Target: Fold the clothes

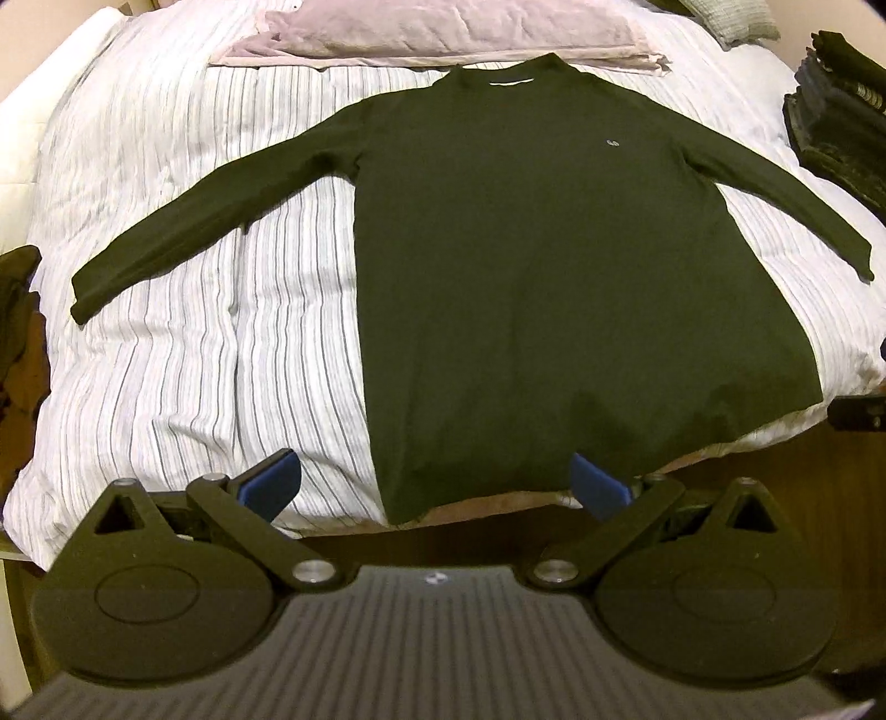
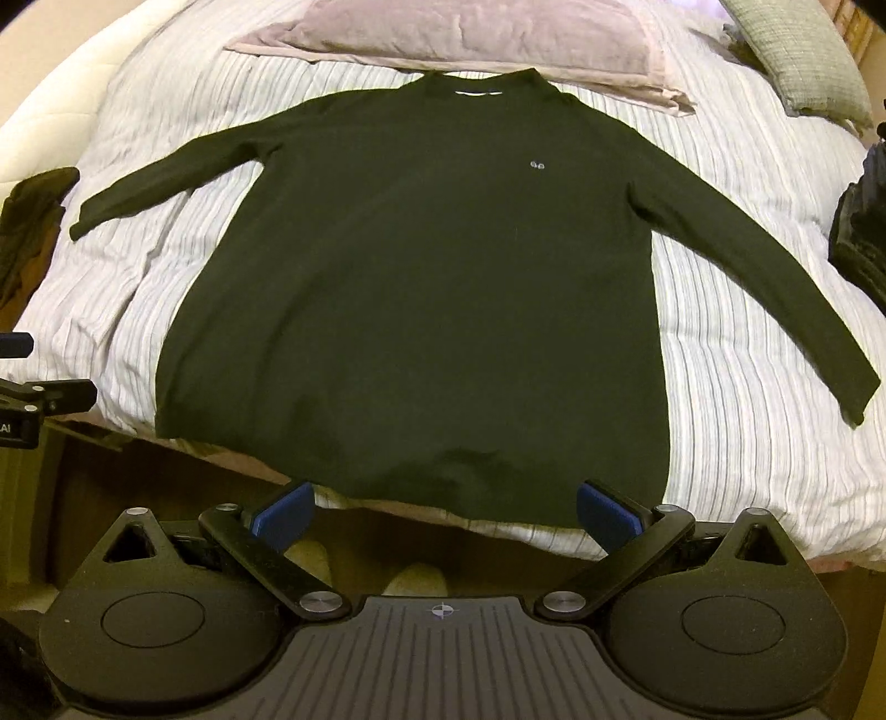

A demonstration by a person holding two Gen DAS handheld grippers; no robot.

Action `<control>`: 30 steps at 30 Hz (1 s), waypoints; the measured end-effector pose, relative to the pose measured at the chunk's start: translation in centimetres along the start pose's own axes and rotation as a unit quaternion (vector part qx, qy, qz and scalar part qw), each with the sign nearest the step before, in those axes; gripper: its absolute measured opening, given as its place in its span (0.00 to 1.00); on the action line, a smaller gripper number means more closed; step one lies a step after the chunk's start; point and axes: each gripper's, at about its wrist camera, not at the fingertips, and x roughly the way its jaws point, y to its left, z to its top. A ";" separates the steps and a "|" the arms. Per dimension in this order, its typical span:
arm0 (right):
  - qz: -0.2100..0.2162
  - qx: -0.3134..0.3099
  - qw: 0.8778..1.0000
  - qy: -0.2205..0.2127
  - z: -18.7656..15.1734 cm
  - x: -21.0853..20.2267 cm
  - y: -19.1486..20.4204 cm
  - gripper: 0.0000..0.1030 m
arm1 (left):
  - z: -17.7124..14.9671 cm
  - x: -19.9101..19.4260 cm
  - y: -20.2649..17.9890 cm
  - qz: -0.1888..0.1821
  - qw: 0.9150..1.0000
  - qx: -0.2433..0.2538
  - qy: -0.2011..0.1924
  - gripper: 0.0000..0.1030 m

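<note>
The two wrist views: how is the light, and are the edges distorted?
Left wrist view: warm dim light, the dark shirt loses its fabric detail, bed stripes bow outward. Right wrist view: same yellowish cast, black corners, pillow slightly soft.

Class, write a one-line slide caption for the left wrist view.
Open left gripper faces the hem of a dark long-sleeved shirt spread flat on a striped duvet.

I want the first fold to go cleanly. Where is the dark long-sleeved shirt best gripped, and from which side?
Probably at the cuff of a sleeve, coming in from the outer side. The shirt lies flat, front up, on the striped duvet, both sleeves spread outward, so each cuff is a free edge to pinch and carry across the body. Both the right gripper and left gripper are open.
</note>
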 end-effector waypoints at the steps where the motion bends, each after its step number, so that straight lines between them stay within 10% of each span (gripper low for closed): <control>1: 0.000 -0.001 1.000 -0.001 0.1 0.0 0.0 1.00 | 0.1 0.0 0.0 0.000 1.000 0.000 -0.001 0.98; 30: 0.036 -0.087 0.995 -0.040 4.3 1.8 2.6 1.00 | -0.1 -1.2 3.0 0.041 0.998 -0.043 -0.028 0.98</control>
